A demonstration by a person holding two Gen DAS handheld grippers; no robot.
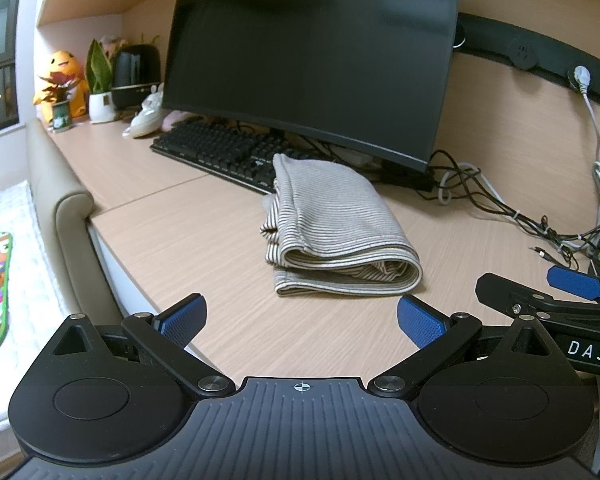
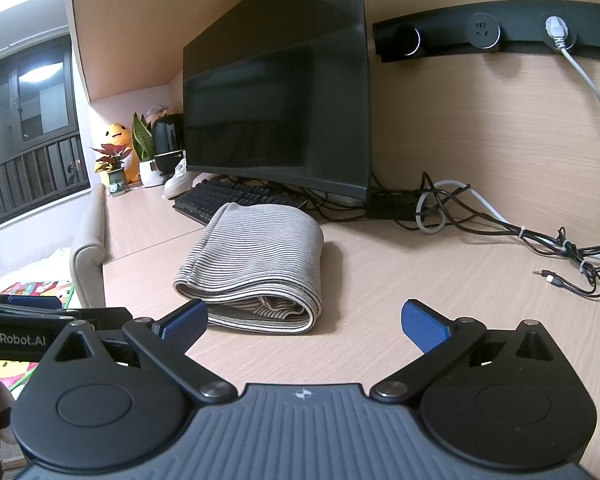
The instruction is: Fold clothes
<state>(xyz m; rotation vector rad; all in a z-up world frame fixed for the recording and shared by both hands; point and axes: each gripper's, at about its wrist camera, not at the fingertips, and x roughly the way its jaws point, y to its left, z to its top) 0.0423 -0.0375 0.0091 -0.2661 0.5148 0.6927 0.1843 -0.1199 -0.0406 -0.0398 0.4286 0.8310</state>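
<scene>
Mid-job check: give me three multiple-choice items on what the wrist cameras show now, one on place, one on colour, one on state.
1. Where does the folded striped garment lie?
A. on the desk, before the keyboard
B. on the monitor
C. on the floor

2. What colour are the pads of the hand-held grippers?
A. red
B. blue
C. green

3. What state is the left hand-held gripper in?
A. shut on cloth
B. open, empty
C. shut, empty

Answers: 1 A, it rests on the wood top by the keys; 2 B, both views show blue; 3 B, fingers apart, nothing between.
</scene>
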